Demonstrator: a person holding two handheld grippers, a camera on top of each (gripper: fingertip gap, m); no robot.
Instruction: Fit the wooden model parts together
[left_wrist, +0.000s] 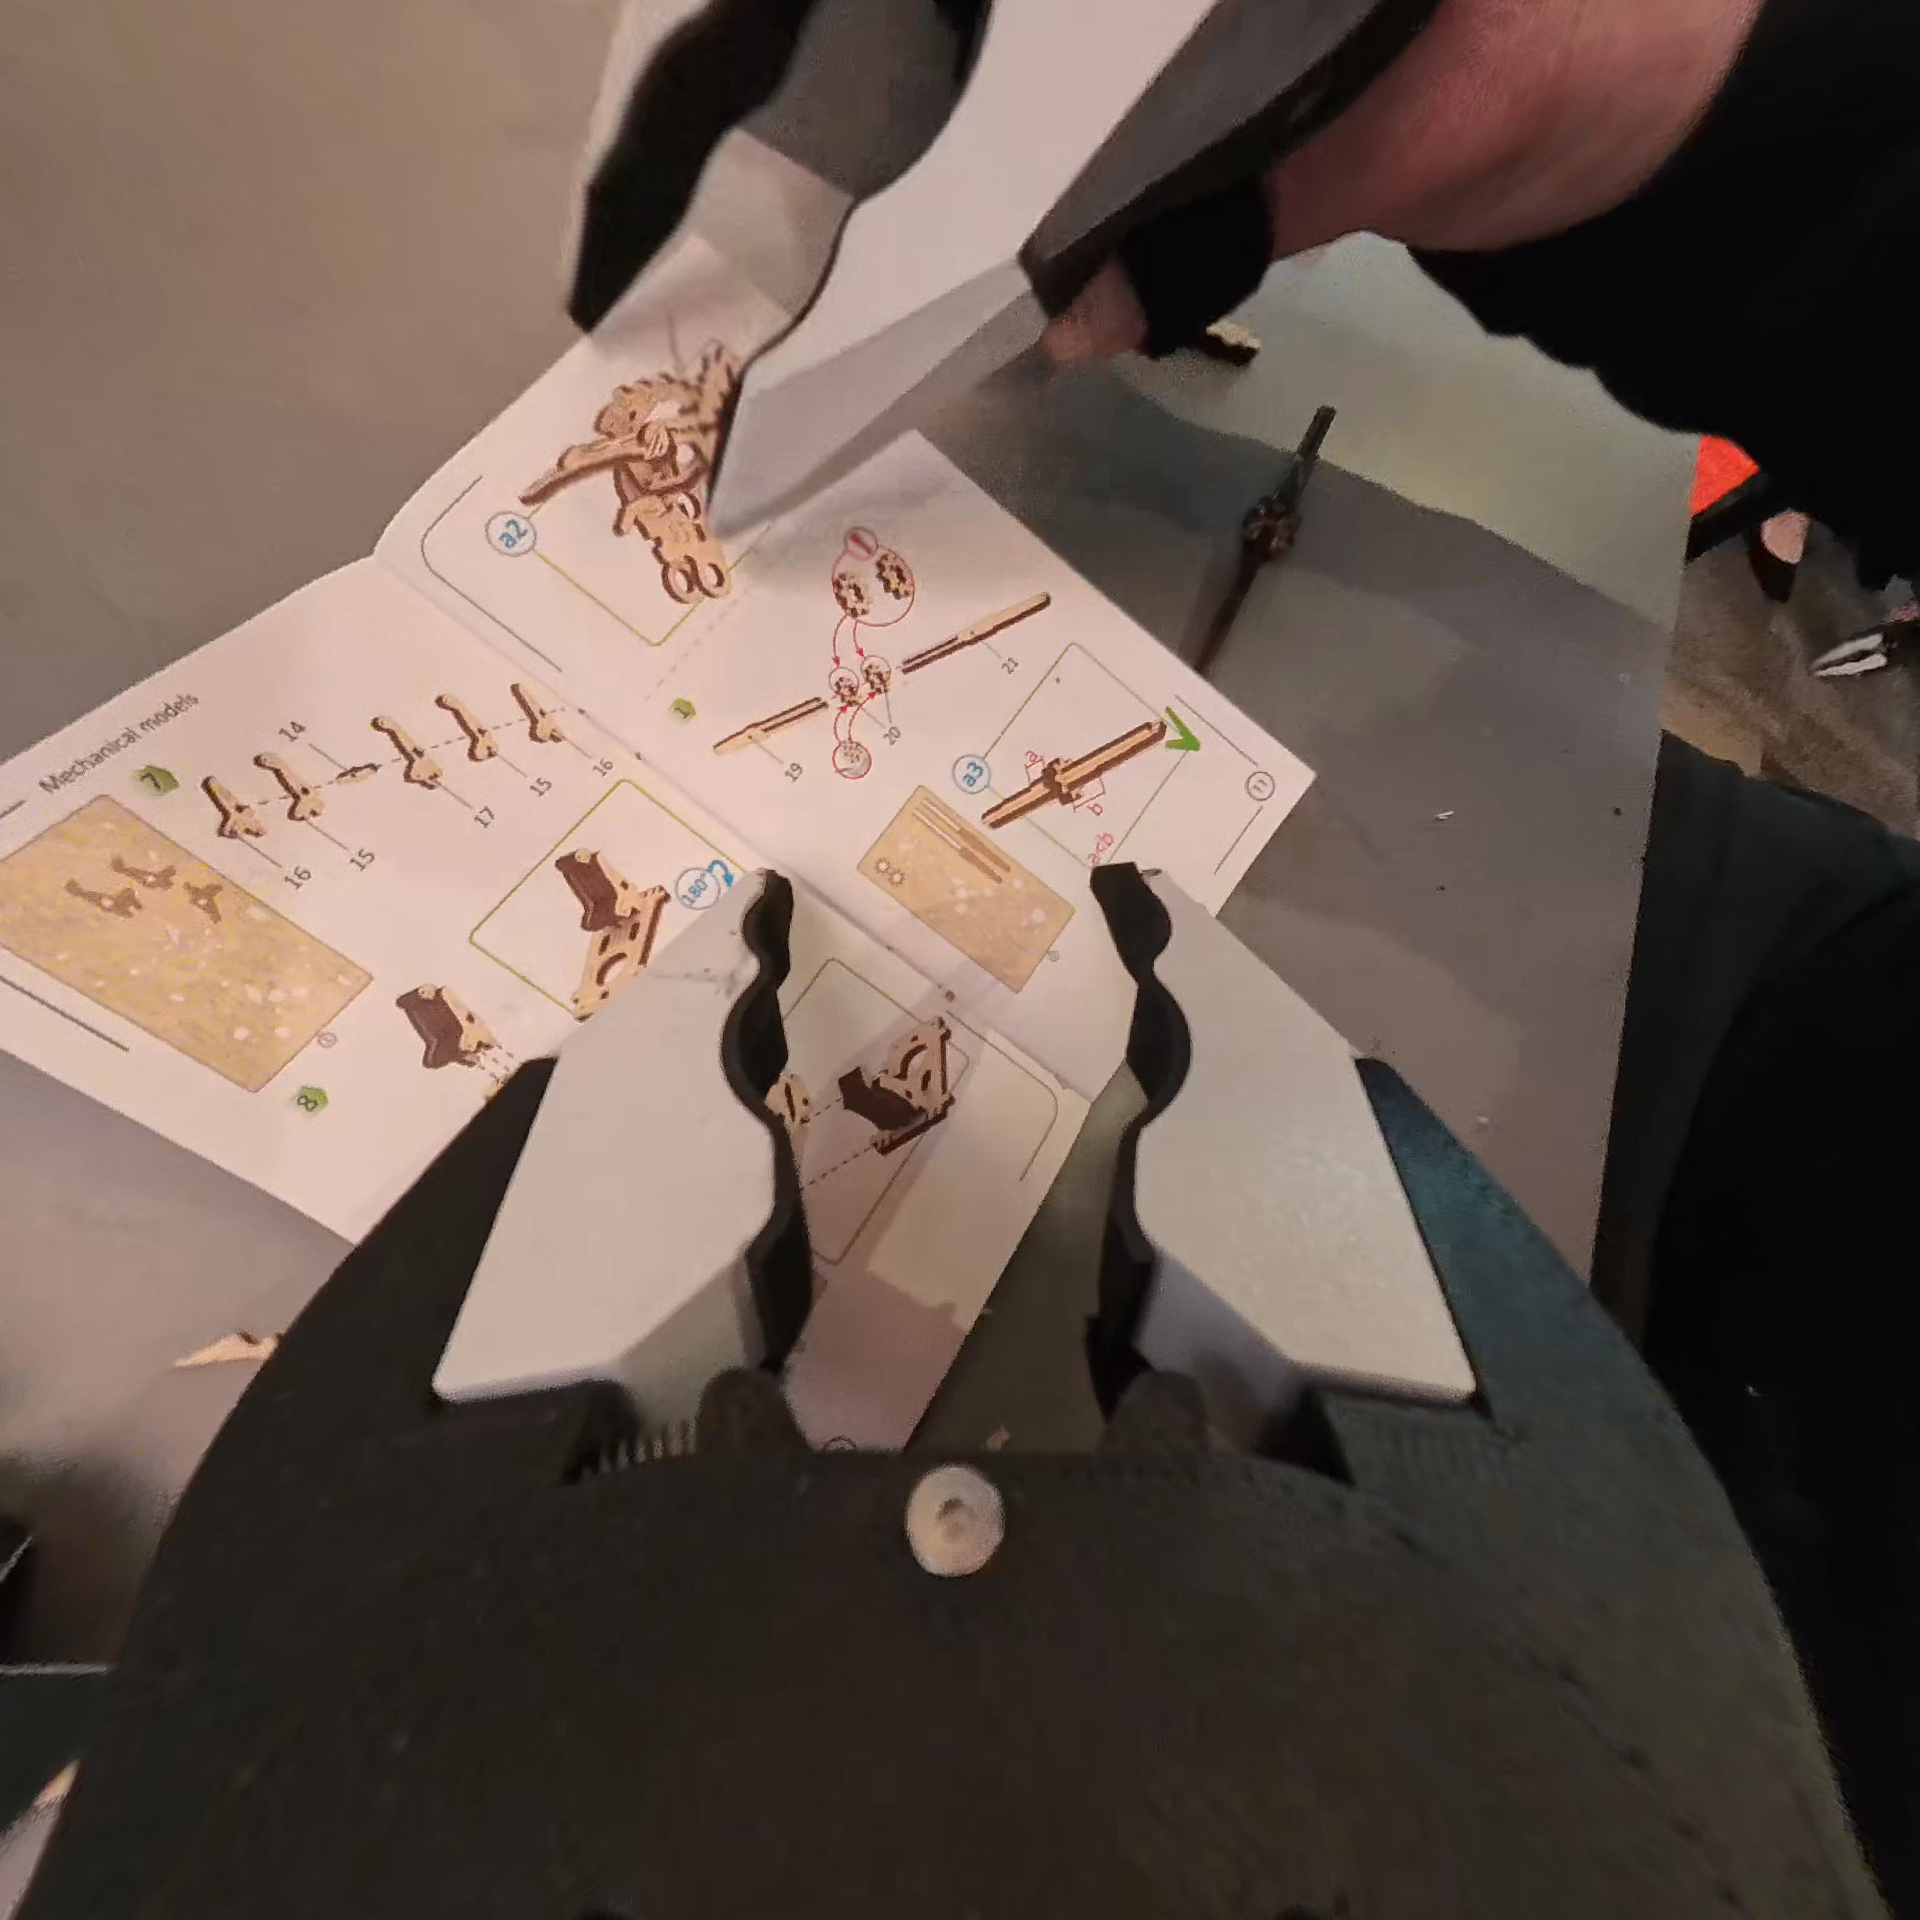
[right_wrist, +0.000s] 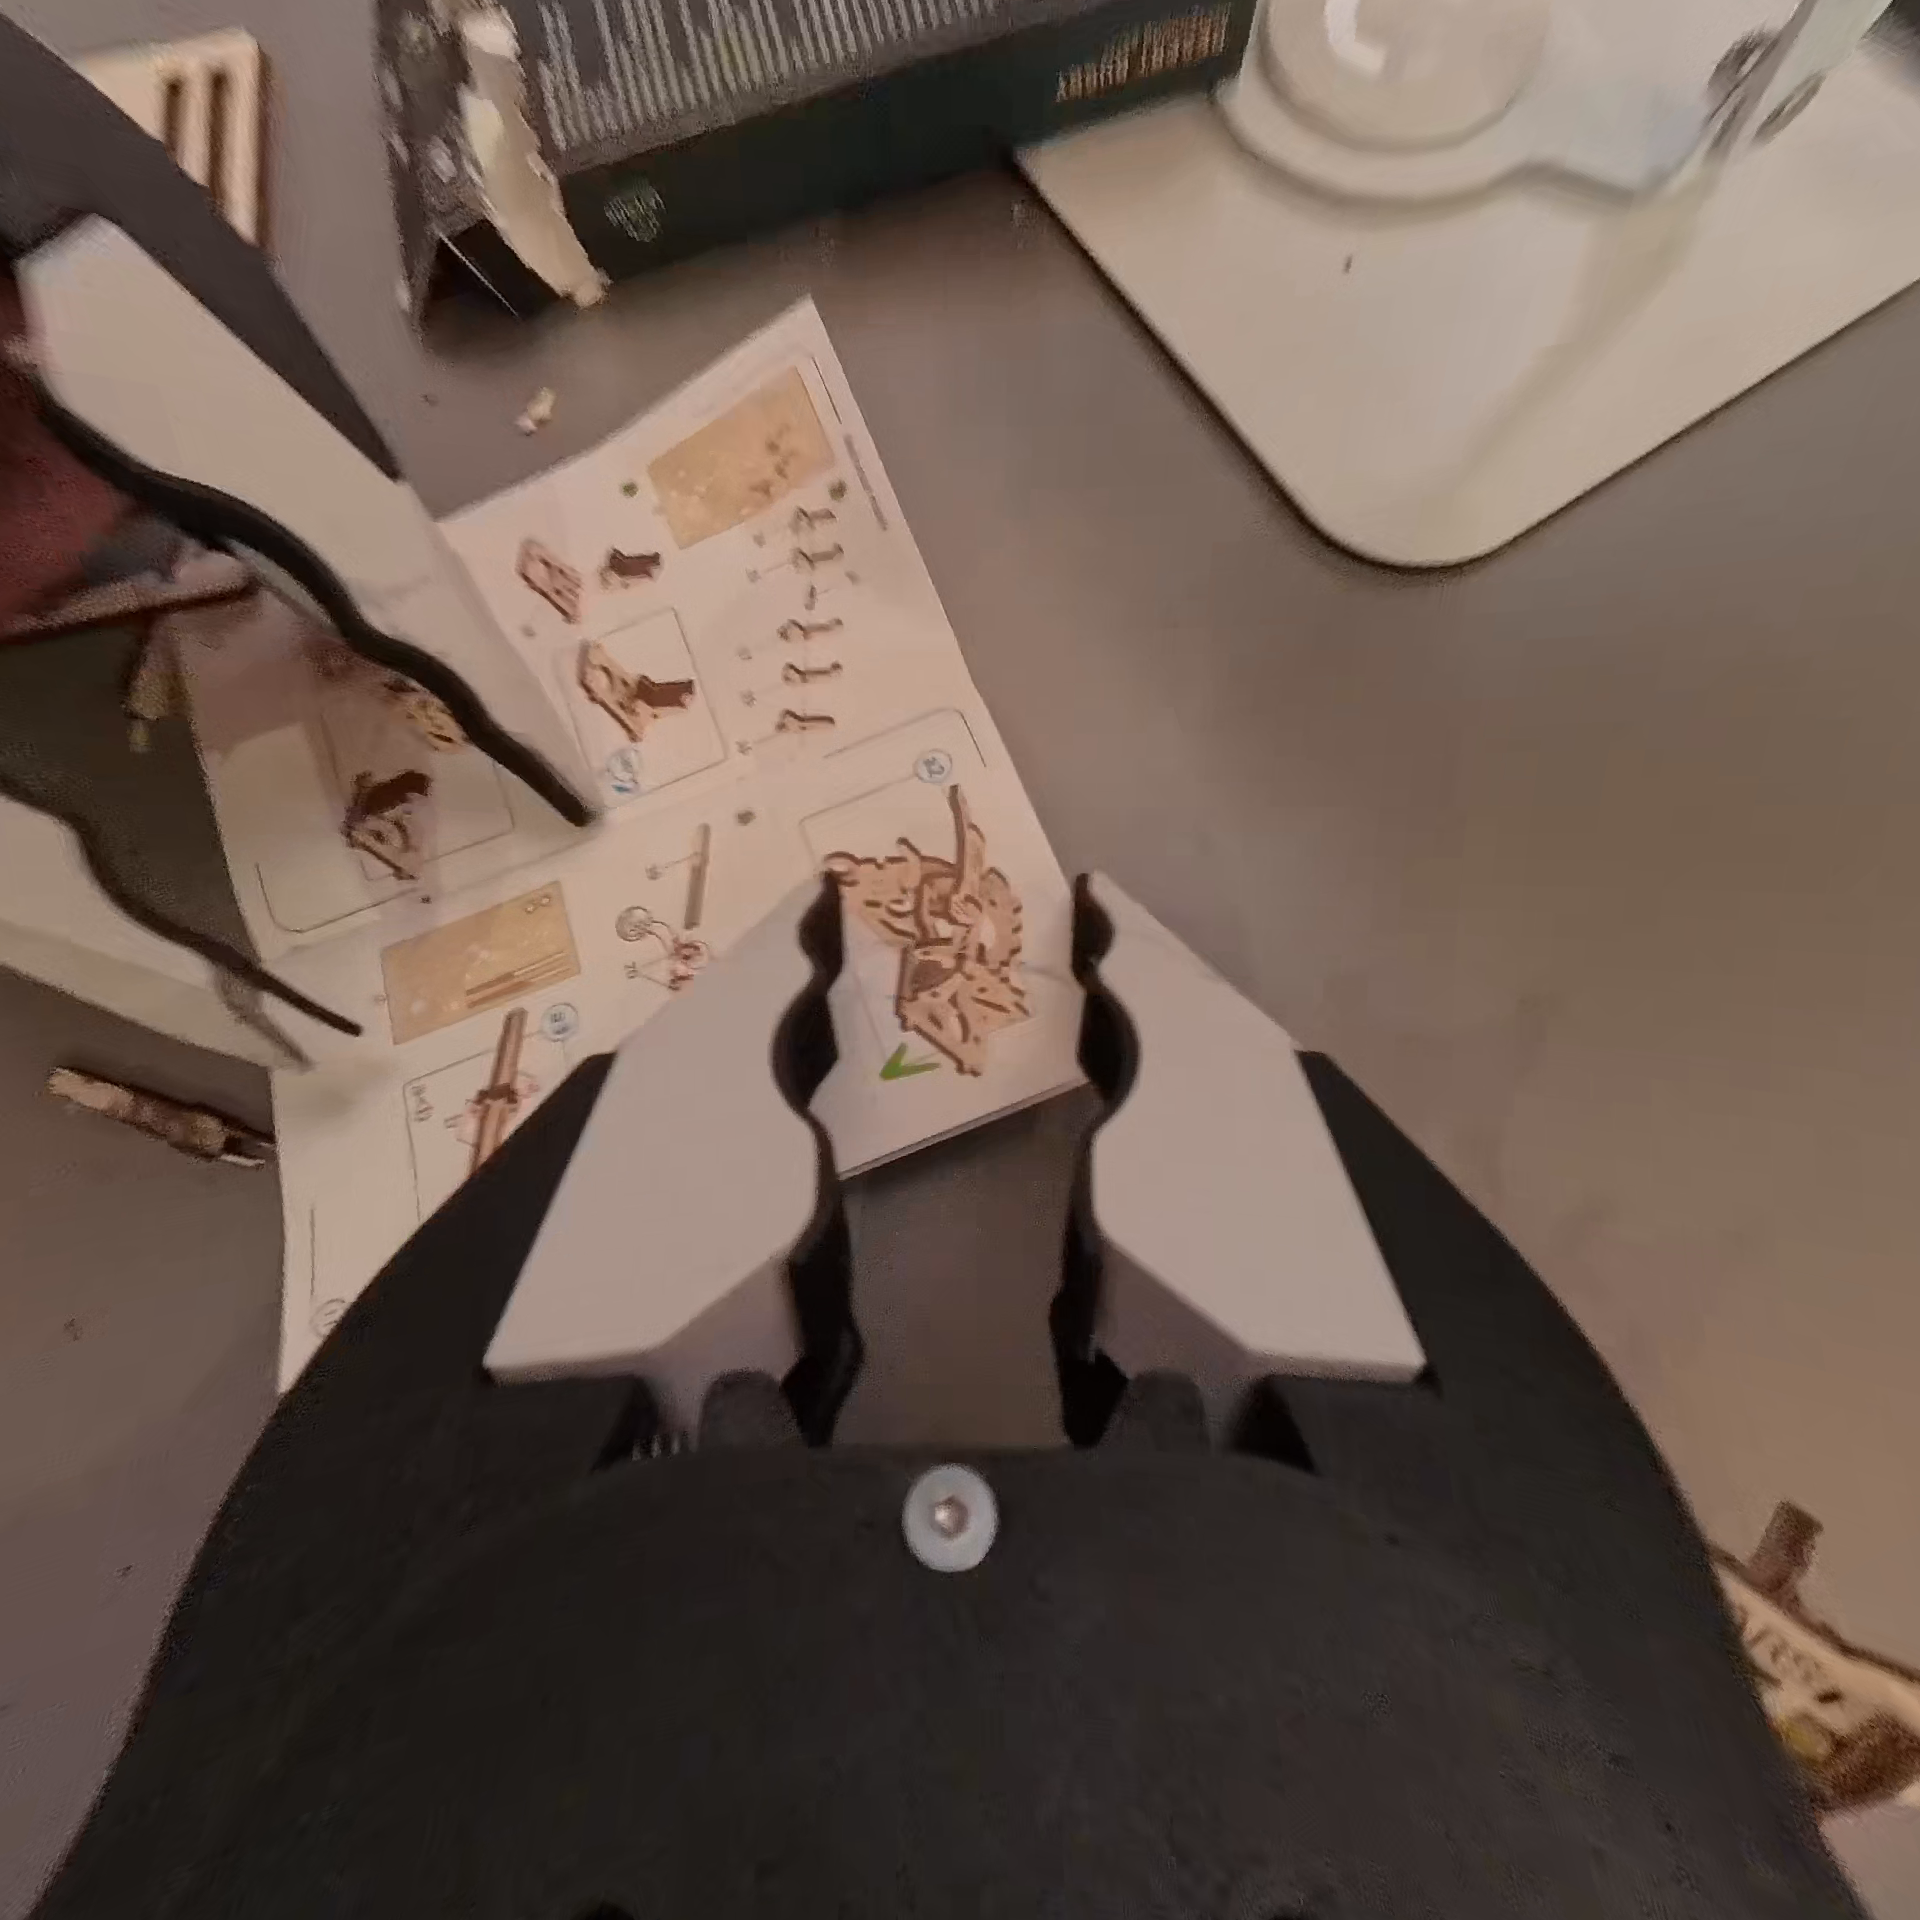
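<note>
A paper instruction sheet (left_wrist: 644, 790) lies flat on the grey table (left_wrist: 1455, 727). My left gripper (left_wrist: 940, 883) is open and empty, hovering over the sheet's near edge. My right gripper (right_wrist: 956, 888) is open and empty, its fingertips either side of a pale wooden model shape (right_wrist: 935, 956) on the sheet; I cannot tell whether that shape is printed or real. It shows in the left wrist view (left_wrist: 655, 457) under the right gripper (left_wrist: 655, 416). A dark wooden axle with small gears (left_wrist: 1262, 530) lies on the table beside the sheet, also in the right wrist view (right_wrist: 156, 1117).
A dark box (right_wrist: 831, 104) and a white stand base (right_wrist: 1455, 312) are at the far side. A wooden part (right_wrist: 1808, 1683) lies near right, a laser-cut sheet (right_wrist: 208, 114) far left. The left gripper (right_wrist: 462, 920) shows at left. A hand (left_wrist: 1455, 135) holds the right gripper. A wood scrap (left_wrist: 223, 1351) lies on the table.
</note>
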